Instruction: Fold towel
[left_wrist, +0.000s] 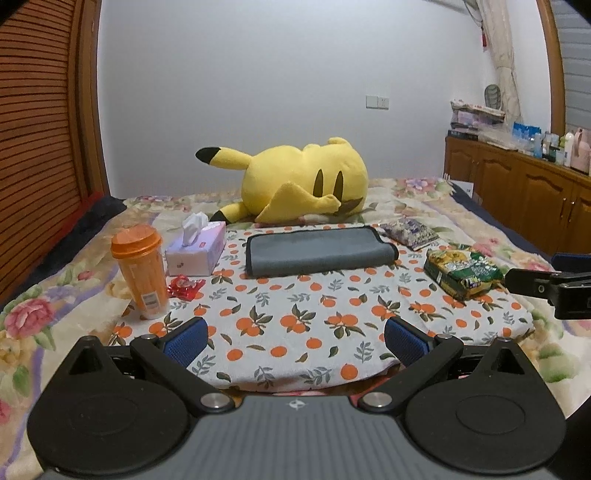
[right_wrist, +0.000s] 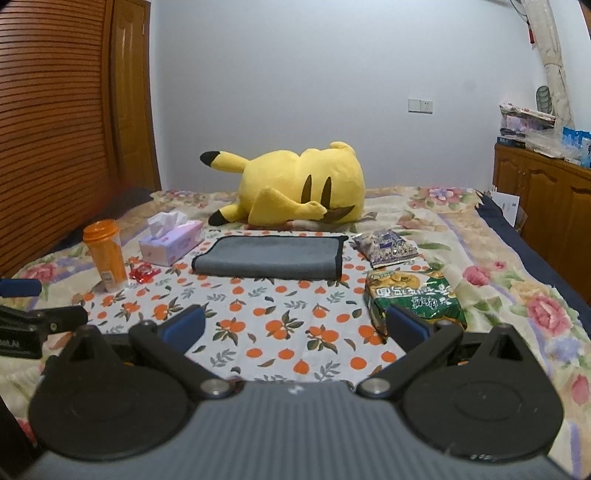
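Grey black-edged towel already doubled near orange-print cloth's far edge; left gripper, right gripper apart, empty. Next: likely another fold or done.

My grey towel, seemingly black-edged, lies on the orange-fruit-print white cloth; my fingers' pads are blue.

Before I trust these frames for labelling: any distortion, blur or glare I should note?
Left wrist view: strong fisheye bends the wooden door frame; grey towel sharp, no glare. Right wrist view: same bowing at the edges, dim indoor light, towel readable, the near blue fingers slightly soft.
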